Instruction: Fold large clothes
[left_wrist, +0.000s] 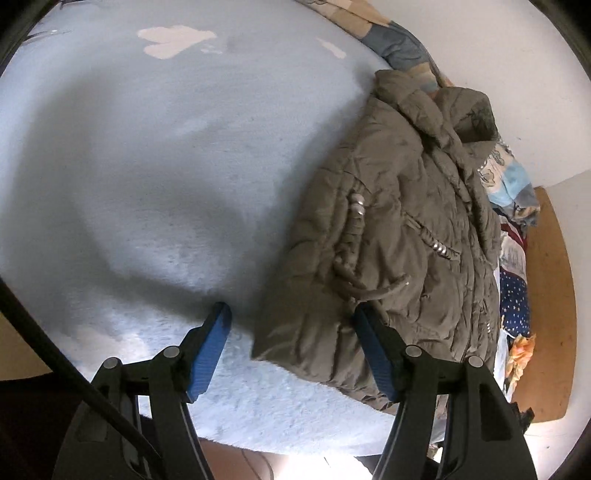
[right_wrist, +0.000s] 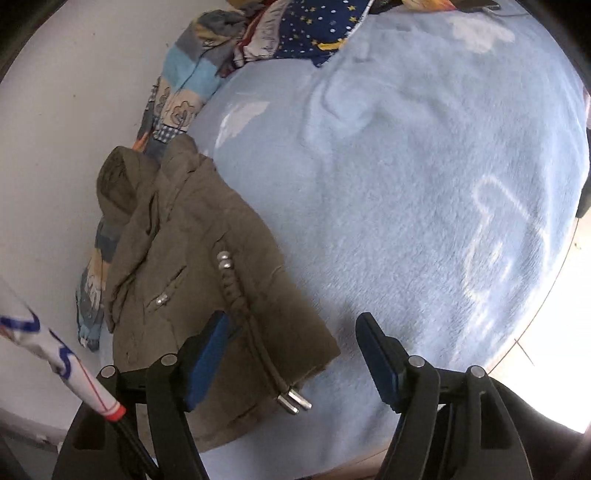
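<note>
An olive-brown padded jacket (left_wrist: 399, 229) with a hood, drawcords and metal toggles lies folded on a light blue fleece blanket (left_wrist: 147, 166). In the left wrist view my left gripper (left_wrist: 291, 314) hovers open over the jacket's near corner; its right finger is above the fabric and its left finger above the blanket. The right wrist view shows the jacket (right_wrist: 192, 266) at lower left. My right gripper (right_wrist: 293, 325) stands open above the jacket's hem corner, near the drawcord's metal ends (right_wrist: 295, 400). Nothing is pinched between either pair of pads.
A patterned quilt (right_wrist: 192, 74) and a dark blue starry cloth (right_wrist: 314, 33) are bunched along the white wall (right_wrist: 74, 110) behind the jacket. A wooden board (left_wrist: 550, 295) sits beyond the bed. The blanket (right_wrist: 424, 203) carries pale cloud prints.
</note>
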